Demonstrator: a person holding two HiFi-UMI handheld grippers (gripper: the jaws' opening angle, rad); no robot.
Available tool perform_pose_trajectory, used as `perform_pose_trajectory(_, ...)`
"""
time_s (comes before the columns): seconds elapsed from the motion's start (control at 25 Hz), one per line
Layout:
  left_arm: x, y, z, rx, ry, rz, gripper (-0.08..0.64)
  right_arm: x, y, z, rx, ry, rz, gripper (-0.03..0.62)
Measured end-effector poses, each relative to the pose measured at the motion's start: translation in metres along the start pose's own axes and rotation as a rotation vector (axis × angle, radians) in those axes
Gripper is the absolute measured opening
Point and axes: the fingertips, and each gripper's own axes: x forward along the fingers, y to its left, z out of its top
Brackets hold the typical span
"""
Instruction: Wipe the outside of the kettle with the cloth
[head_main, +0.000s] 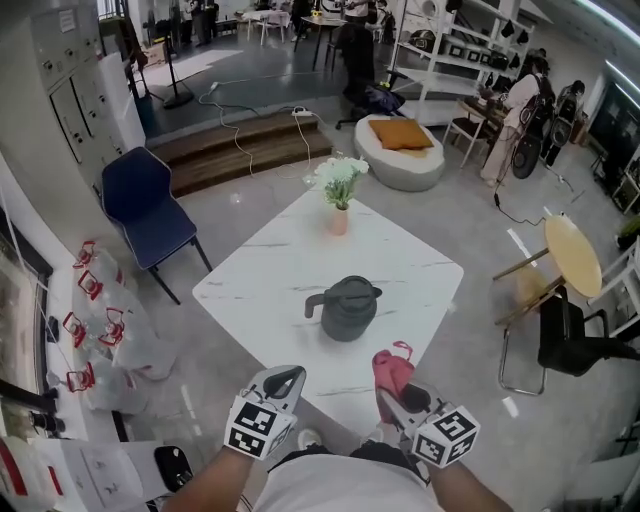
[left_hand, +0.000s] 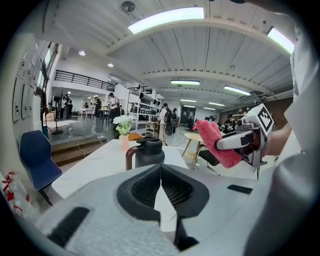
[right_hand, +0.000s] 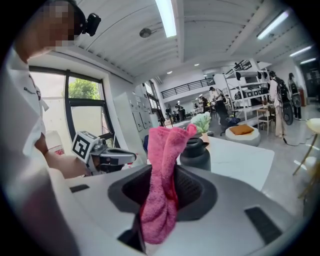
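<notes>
A dark grey kettle (head_main: 348, 308) stands upright near the middle of the white table (head_main: 270, 270), its handle to the left. My right gripper (head_main: 393, 388) hangs near the table's front edge, short of the kettle, shut on a pink cloth (head_main: 392, 366). The cloth (right_hand: 162, 185) stands bunched up out of the jaws and hides part of the kettle (right_hand: 195, 156) behind it. My left gripper (head_main: 286, 378) is beside it to the left, shut and empty. In the left gripper view the jaws (left_hand: 160, 169) meet, with the kettle (left_hand: 148, 152) beyond them and the cloth (left_hand: 218, 142) at the right.
A pink vase of white flowers (head_main: 339, 192) stands at the table's far corner. A blue chair (head_main: 148, 210) is at the left, white bags (head_main: 100, 320) lie on the floor, and a round wooden table (head_main: 573, 255) and black chair (head_main: 580, 340) are at the right.
</notes>
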Motion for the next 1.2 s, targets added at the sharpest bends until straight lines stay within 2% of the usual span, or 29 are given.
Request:
perform_pose_trajectory(0.32,0.030,0.042,0.013,0.084,0.008,0.056,0.066,0.029,-0.018,0.016,-0.020,0.007,-0.003,0.127)
perform_pose_trajectory(0.56,0.074,0.077,-0.012,0.136,0.140,0.082,0.115,0.072,-0.039,0.049,-0.114,0.014,0.010,0.129)
perform_pose_trajectory(0.72,0.109,0.099,-0.011,0.239,0.189,0.080,0.197,0.111,-0.049,0.083,-0.172,0.026,0.033,0.130)
perform_pose_trajectory(0.8,0.126,0.107,-0.011,0.261,0.195,0.057,0.209,0.136,-0.052,0.094,-0.201,0.049,0.052,0.132)
perform_pose_trajectory(0.88,0.140,0.108,-0.017,0.240,0.202,0.012,0.209,0.158,-0.053,0.096,-0.248,0.090,0.071,0.133)
perform_pose_trajectory(1.0,0.158,0.108,-0.027,0.208,0.223,-0.033,0.210,0.187,-0.052,0.087,-0.375,0.182,0.088,0.137)
perform_pose_trajectory(1.08,0.167,0.112,-0.031,0.219,0.240,-0.032,0.211,0.201,-0.048,0.084,-0.463,0.216,0.094,0.137)
perform_pose_trajectory(1.2,0.178,0.115,-0.041,0.265,0.276,-0.028,0.210,0.218,-0.040,0.084,-0.538,0.241,0.112,0.135)
